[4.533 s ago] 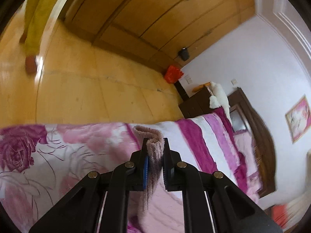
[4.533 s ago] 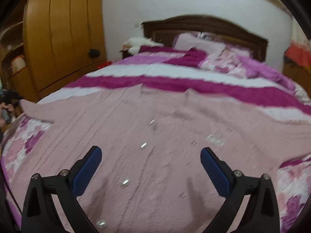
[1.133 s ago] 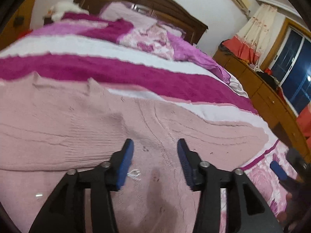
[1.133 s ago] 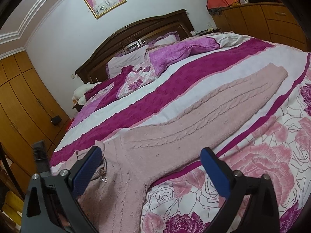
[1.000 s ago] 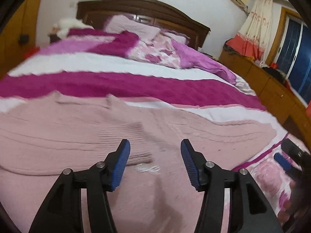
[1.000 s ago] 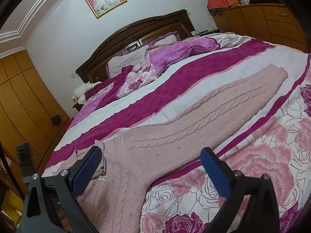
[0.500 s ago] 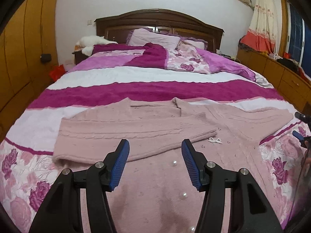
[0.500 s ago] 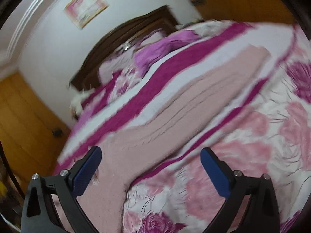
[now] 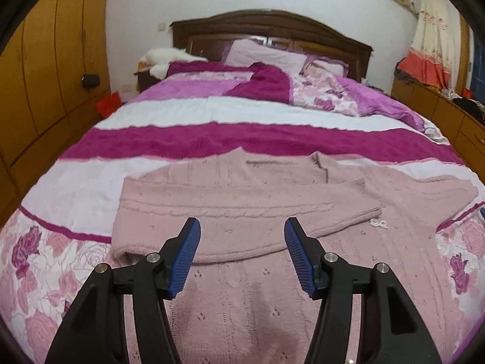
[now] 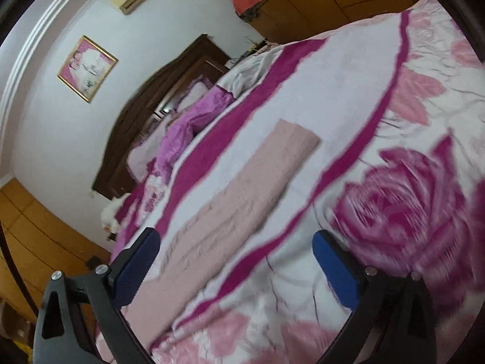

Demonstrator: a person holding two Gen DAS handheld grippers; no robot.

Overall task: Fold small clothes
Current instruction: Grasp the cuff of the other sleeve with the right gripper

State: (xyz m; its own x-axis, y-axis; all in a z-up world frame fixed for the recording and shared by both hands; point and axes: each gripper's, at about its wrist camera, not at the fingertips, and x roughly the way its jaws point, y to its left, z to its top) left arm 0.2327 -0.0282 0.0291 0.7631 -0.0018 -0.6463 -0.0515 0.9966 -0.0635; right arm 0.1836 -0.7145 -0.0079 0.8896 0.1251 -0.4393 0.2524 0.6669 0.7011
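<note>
1. pink knitted sweater spread flat across the foot end of the bed, on the white and magenta bands of the bedspread, collar toward the headboard.
2. one sleeve folded across the chest, cuff lying near the middle of the body; small white tag just beside that cuff.
3. other sleeve stretched out straight toward the right edge of the bed, lying on the white band, cuff flat on the cover.
4. left gripper above the lower body of the sweater, jaws apart and opening, nothing between the blue pads, no contact with the knit.
5. right gripper near the right edge of the bed, tilted view, jaws spread wide, nothing clamped; outstretched sleeve seen ahead between the fingers, contact not shown.
6. rose-print border of the bedspread along the foot and right edges.
7. pillows and rumpled purple quilt at the head end; framed picture on the wall; wooden wardrobe along the left side.
</note>
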